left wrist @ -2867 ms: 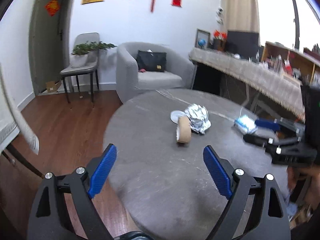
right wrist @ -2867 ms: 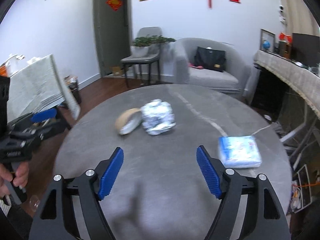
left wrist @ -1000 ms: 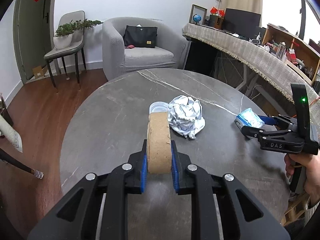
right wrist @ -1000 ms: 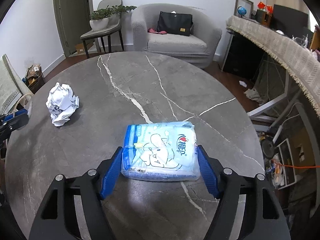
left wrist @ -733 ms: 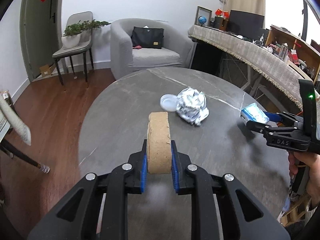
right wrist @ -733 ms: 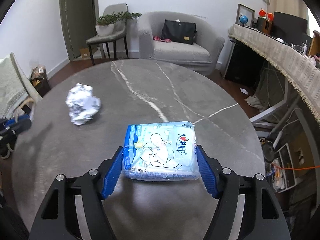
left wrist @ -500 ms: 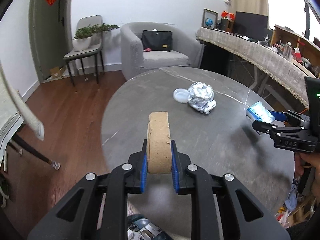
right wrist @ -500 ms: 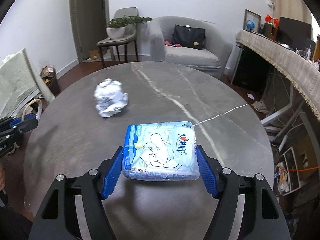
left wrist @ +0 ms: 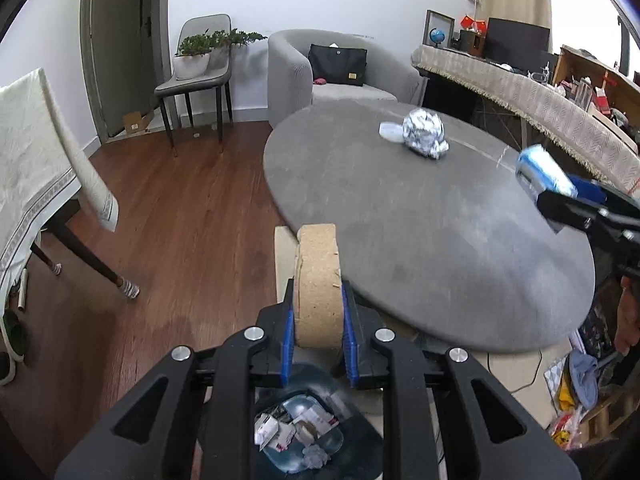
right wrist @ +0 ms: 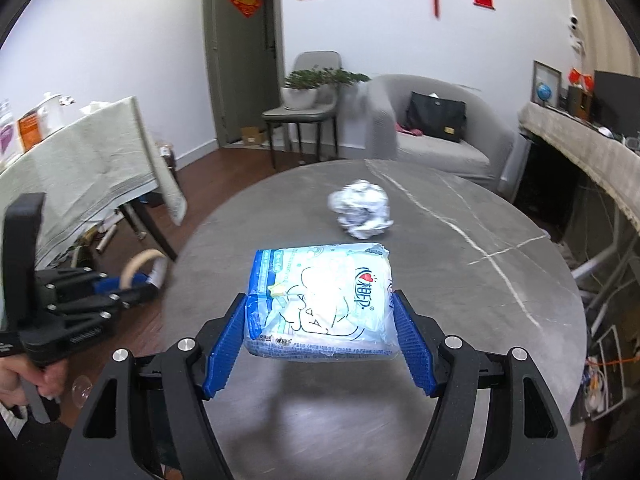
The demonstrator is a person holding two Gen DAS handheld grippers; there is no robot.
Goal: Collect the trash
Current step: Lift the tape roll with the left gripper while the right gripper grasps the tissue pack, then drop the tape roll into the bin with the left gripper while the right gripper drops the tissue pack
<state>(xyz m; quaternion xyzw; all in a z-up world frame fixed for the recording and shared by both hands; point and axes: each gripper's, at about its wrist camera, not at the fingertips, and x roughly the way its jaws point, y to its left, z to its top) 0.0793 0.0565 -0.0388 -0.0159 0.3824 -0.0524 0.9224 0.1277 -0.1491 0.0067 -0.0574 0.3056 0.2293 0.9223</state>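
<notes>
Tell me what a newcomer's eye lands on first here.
The left gripper is shut on a brown tape roll, held off the round table's edge above a trash bin. The right gripper clamps a blue tissue pack above the table; a crumpled foil ball lies beyond.

Clamped tape roll (left wrist: 318, 280), tissue pack (right wrist: 322, 300); tabletop foil ball (left wrist: 424, 136)
</notes>
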